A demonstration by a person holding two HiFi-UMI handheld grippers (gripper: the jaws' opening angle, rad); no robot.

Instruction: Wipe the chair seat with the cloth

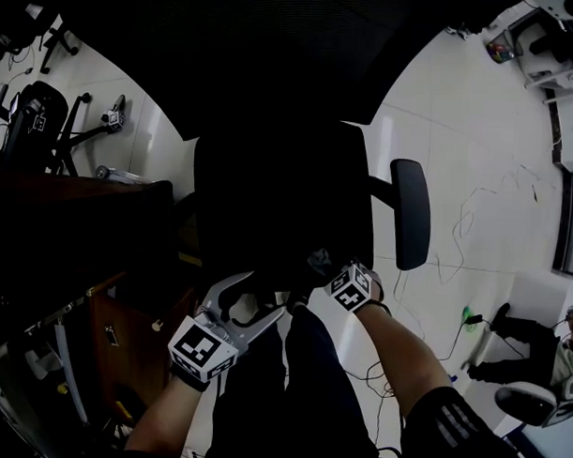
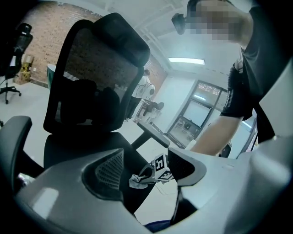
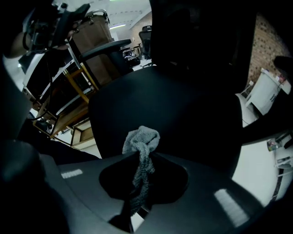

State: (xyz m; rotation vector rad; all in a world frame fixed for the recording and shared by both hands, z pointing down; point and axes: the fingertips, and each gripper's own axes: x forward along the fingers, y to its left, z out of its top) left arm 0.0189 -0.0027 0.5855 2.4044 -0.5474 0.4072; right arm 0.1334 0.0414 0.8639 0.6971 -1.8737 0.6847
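The black office chair's seat (image 1: 278,204) lies below me, with its mesh backrest (image 2: 98,68) upright behind it. My right gripper (image 1: 325,268) is shut on a bunched grey cloth (image 3: 141,141), which hangs at the seat's (image 3: 174,105) front edge. The left gripper view shows that cloth (image 2: 136,181) as a small wad at the right gripper's (image 2: 143,176) tips. My left gripper (image 1: 256,294) stands open beside the seat's front left corner, holding nothing. Whether the cloth touches the seat I cannot tell.
The right armrest (image 1: 411,214) juts out beside the seat, and the left armrest (image 2: 11,137) sits near my left gripper. A wooden desk (image 1: 123,330) stands close on the left. Cables (image 1: 475,211) trail over the white floor. Another chair (image 1: 33,111) stands far left.
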